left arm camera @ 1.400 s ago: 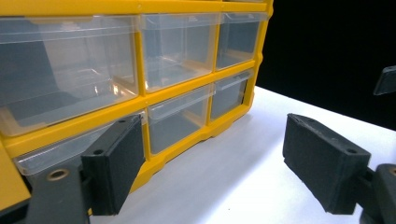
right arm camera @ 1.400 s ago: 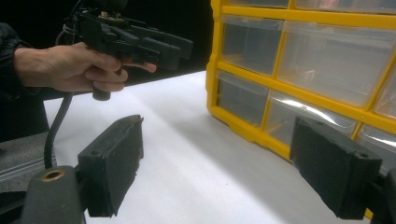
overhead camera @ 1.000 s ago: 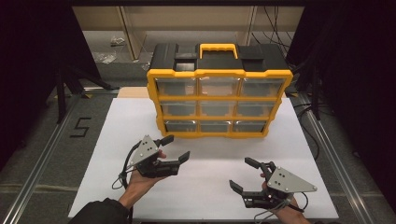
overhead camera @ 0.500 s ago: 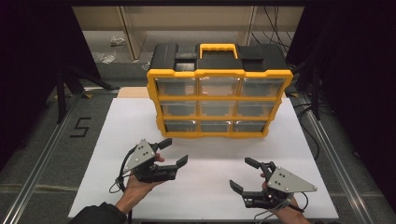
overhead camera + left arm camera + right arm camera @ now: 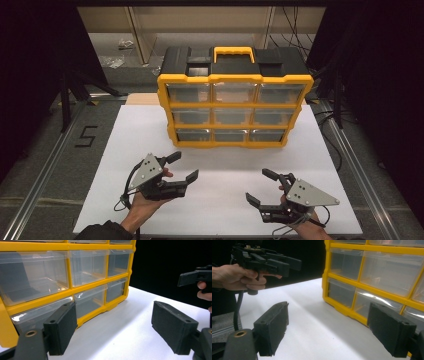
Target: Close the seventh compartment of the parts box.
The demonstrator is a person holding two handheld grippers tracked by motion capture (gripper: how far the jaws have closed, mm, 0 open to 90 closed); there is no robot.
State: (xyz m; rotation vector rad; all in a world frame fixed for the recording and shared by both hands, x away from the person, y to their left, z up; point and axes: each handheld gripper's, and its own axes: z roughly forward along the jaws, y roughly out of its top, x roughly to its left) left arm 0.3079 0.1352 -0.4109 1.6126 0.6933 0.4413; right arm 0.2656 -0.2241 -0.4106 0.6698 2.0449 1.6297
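A yellow and black drawer organizer (image 5: pixel 235 105) with clear drawers, all shut, stands at the back middle of the white table (image 5: pixel 140 130). My left gripper (image 5: pixel 184 166) is held open a little above the table in front of the organizer's left part, with nothing between its pads. In the left gripper view the gripper (image 5: pixel 116 330) faces the organizer's (image 5: pixel 70 277) lower drawers. My right gripper (image 5: pixel 259 186) stands open near the front edge, also holding nothing. In the right gripper view the gripper (image 5: pixel 332 327) looks at the organizer's (image 5: pixel 374 277) left corner, and the left gripper (image 5: pixel 293 266) is held in a hand beyond.
A black and yellow carry handle (image 5: pixel 234 51) tops the organizer. Bare white table lies between the grippers and the organizer. Metal rails (image 5: pixel 45 170) run along both sides of the table, and dark curtains stand left and right. A shelf with small bags (image 5: pixel 117 52) is behind.
My left gripper has drifted a little back toward the front edge and slightly lower, still open. The right gripper has stayed where it was.
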